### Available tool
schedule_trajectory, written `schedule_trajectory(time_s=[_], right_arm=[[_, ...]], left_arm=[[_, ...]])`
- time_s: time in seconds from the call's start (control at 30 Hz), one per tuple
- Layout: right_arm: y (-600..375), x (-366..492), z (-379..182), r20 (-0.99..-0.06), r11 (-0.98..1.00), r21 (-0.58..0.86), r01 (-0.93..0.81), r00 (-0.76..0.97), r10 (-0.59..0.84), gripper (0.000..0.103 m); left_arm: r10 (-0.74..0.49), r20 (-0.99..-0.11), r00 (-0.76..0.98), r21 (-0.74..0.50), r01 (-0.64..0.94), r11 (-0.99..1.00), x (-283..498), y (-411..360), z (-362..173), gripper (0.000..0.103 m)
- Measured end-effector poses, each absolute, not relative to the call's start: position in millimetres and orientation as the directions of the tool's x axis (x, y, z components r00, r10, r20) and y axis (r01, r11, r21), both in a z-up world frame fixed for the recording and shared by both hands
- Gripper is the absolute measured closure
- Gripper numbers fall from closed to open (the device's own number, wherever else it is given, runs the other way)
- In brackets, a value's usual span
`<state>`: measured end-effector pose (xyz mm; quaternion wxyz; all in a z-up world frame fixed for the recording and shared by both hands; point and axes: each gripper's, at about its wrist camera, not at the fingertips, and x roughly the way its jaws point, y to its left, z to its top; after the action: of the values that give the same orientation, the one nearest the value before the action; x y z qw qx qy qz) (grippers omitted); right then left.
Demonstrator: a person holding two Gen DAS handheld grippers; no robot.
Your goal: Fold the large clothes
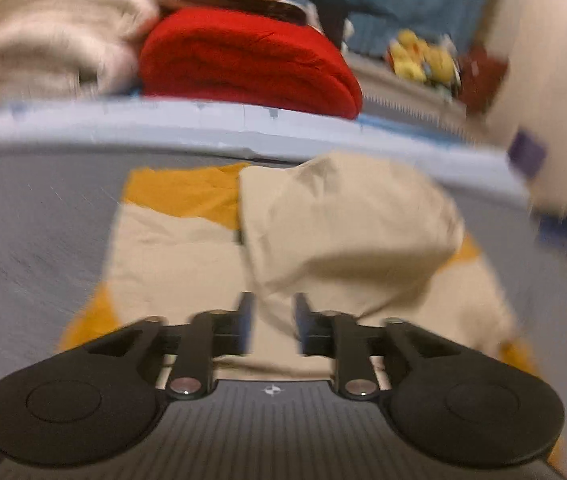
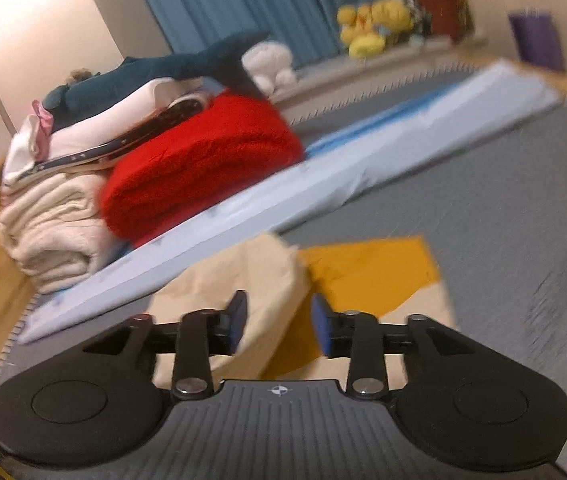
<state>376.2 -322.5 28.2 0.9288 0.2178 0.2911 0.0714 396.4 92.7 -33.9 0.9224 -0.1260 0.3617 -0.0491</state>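
A beige-and-mustard garment [image 1: 347, 232] lies spread on the grey bed surface [image 1: 35, 240], one beige part folded over into a raised hump. The left gripper [image 1: 273, 328] sits low over the near part of it, its jaws a narrow gap apart with a ridge of beige cloth running up between them; blur hides whether they pinch it. The right gripper [image 2: 279, 326] hangs just above the garment [image 2: 367, 272], jaws parted and holding nothing, beige cloth under its left finger and mustard under its right.
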Motion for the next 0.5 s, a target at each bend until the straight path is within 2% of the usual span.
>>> schedule_trajectory(time_s=[0.03,0.13,0.23,0.4,0.5], right_arm=[[-321.6,379.5,23.5,-0.515,0.879,0.477,-0.006,0.808,0.285,0.056],[-317.3,390.9,9.6,-0.534,0.838,0.546,0.013,0.775,0.336,0.053],[-311.7,402.8,-7.0,-0.548,0.787,0.614,0.056,0.748,0.374,0.052],[-291.7,422.0,-33.9,-0.579,0.738,0.665,0.112,0.701,0.416,0.052],[-281.3,428.6,-39.3,-0.577,0.729,0.675,0.112,0.696,0.427,0.053]], left_arm=[[-0.214,-0.654,0.725,-0.337,-0.026,0.941,404.3,92.5,-38.2,0.057],[-0.336,-0.649,0.682,-0.517,-0.072,0.853,428.8,98.4,-61.8,0.054],[-0.361,-0.700,0.616,-0.515,-0.087,0.853,451.0,87.7,-78.6,0.054],[-0.432,-0.723,0.540,-0.590,-0.156,0.792,473.5,88.3,-110.2,0.054],[-0.408,-0.763,0.501,-0.537,-0.141,0.832,484.7,77.7,-123.4,0.055]])
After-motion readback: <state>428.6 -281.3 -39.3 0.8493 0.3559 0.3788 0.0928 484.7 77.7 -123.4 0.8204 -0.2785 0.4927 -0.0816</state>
